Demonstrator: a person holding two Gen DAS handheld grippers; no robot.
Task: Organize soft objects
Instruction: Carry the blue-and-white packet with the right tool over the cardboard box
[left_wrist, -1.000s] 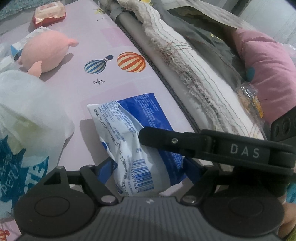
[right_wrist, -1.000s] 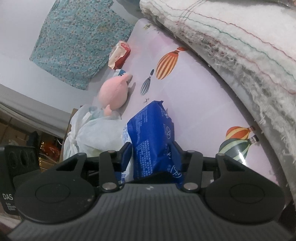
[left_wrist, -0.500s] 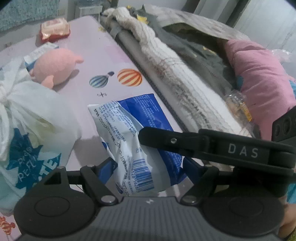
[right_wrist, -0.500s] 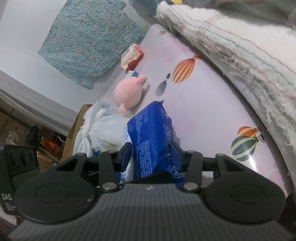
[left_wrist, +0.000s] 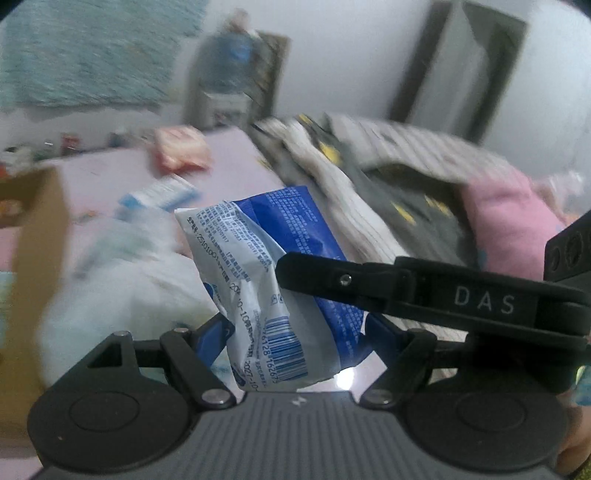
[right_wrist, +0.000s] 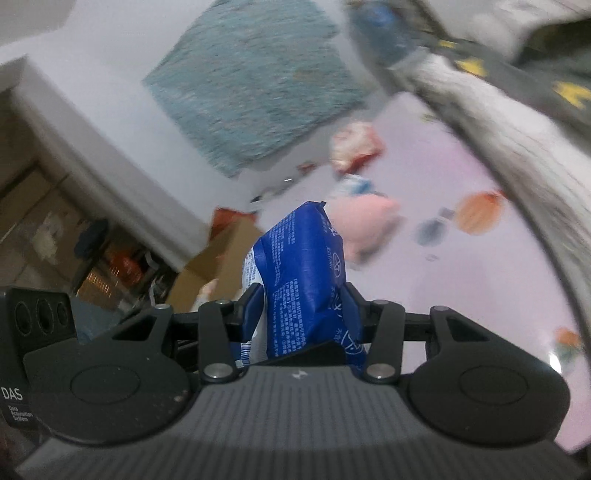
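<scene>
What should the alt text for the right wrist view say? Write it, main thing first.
The right gripper is shut on a blue soft packet, held above a pink bed sheet. Behind it lie a blurred pink plush toy and a teal cloth on the wall.

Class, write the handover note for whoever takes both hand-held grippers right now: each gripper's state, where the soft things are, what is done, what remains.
Left hand-held gripper: shut on the blue-and-white soft pack.
Right hand-held gripper: shut on the same pack, crossing in from the right in the left view.
Pack is off the pink sheet, held by both.
Pink plush, red-and-white packet and white plastic bag lie on the sheet.
Cardboard box at the sheet's edge.
Done: pack picked up. Left: place it, then sort the rest.
</scene>
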